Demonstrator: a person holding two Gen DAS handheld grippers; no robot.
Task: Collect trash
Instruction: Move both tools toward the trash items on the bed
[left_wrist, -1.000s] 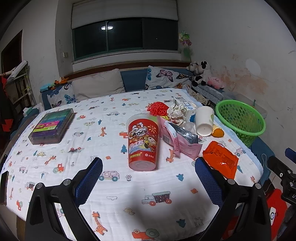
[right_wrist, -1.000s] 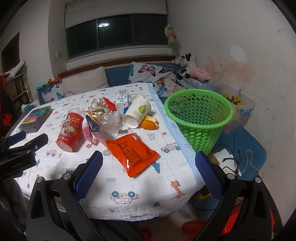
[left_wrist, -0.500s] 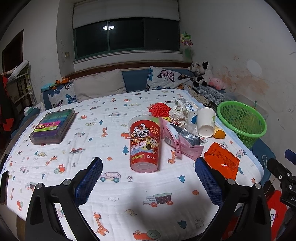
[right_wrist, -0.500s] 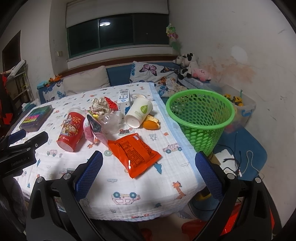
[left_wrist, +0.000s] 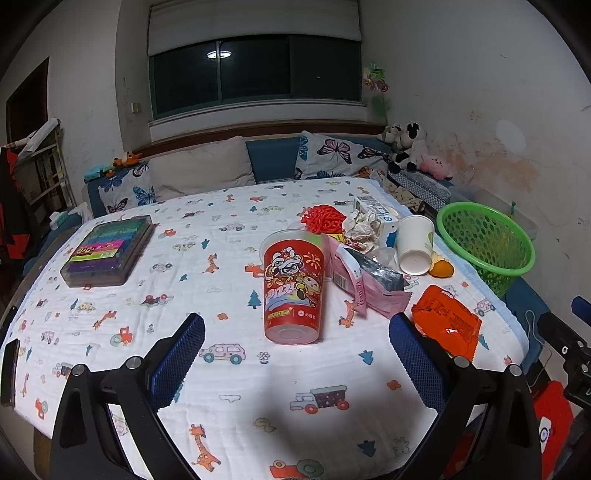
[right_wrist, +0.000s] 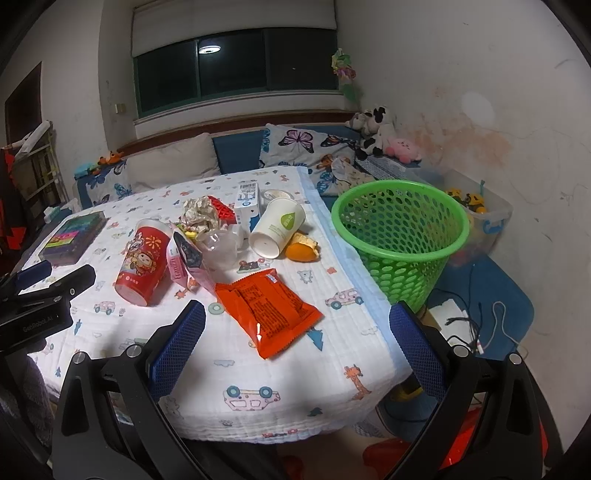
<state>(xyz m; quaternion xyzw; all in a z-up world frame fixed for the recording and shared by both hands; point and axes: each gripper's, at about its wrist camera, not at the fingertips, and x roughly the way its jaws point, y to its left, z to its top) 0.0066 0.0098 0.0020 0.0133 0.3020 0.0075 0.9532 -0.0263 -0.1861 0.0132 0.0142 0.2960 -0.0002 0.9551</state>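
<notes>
While both grippers (left_wrist: 295, 354) (right_wrist: 295, 339) gape empty, two cups (right_wrist: 142, 266) (right_wrist: 279, 232), one green basket (right_wrist: 400, 236), one orange wrapper (right_wrist: 267, 310)

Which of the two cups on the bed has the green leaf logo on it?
The white paper cup, tipped over beside the orange peel. The other, the red cartoon cup, has no leaf.

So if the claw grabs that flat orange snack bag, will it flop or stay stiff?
Probably flop: the orange snack bag lies flat and crinkled on the bed, so it looks thin and nearly empty. Its shiny film may slip. It likely weighs little.
</notes>
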